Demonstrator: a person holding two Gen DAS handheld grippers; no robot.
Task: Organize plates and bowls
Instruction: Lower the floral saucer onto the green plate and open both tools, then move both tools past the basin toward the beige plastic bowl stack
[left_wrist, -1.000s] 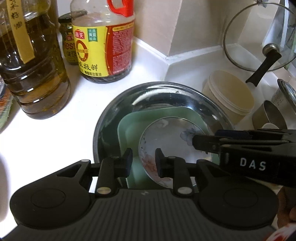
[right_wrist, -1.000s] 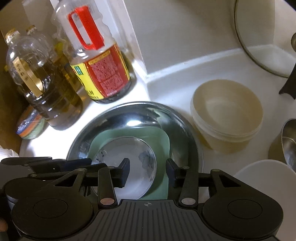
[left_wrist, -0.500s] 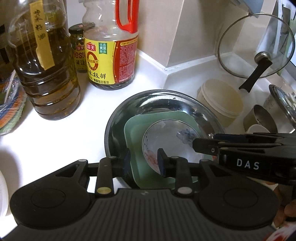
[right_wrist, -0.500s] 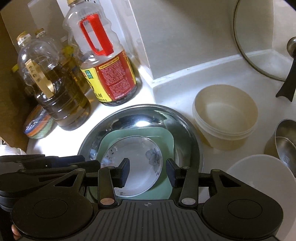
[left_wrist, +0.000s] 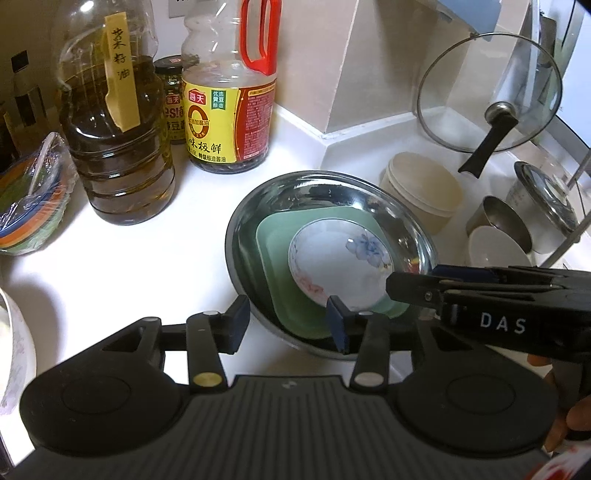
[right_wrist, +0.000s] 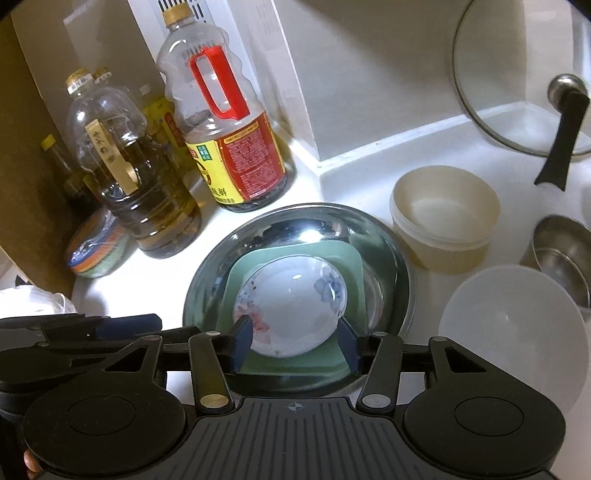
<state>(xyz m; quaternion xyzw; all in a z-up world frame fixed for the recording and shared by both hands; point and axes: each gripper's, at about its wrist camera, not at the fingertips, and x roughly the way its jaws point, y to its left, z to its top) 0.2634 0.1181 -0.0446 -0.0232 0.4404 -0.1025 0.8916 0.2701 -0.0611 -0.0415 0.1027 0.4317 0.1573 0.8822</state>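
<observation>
A white floral plate (left_wrist: 340, 266) lies in a green square plate (left_wrist: 280, 288), and both sit in a steel basin (left_wrist: 328, 192) on the white counter. My left gripper (left_wrist: 289, 321) hovers over the basin's near rim. Its jaws are opening and the pads touch nothing. My right gripper (left_wrist: 397, 288) comes in from the right beside it. In the right wrist view the floral plate (right_wrist: 295, 302) shows between the fingers of the right gripper (right_wrist: 295, 341). Those jaws are opening too, and stand above the plate without pressing on it. The left gripper (right_wrist: 155, 323) lies at the left edge.
An oil bottle (left_wrist: 118, 147), a soy sauce bottle (left_wrist: 229, 110) and a jar (left_wrist: 171, 99) stand behind the basin. Wrapped coloured bowls (left_wrist: 29, 206) sit far left. To the right are cream tubs (right_wrist: 443, 214), a white bowl (right_wrist: 513, 332), steel cups (right_wrist: 561, 251) and a leaning glass lid (left_wrist: 491, 92).
Both grippers have drawn back and up from the stacked plates, and their jaws have widened. The plates stay in the basin.
</observation>
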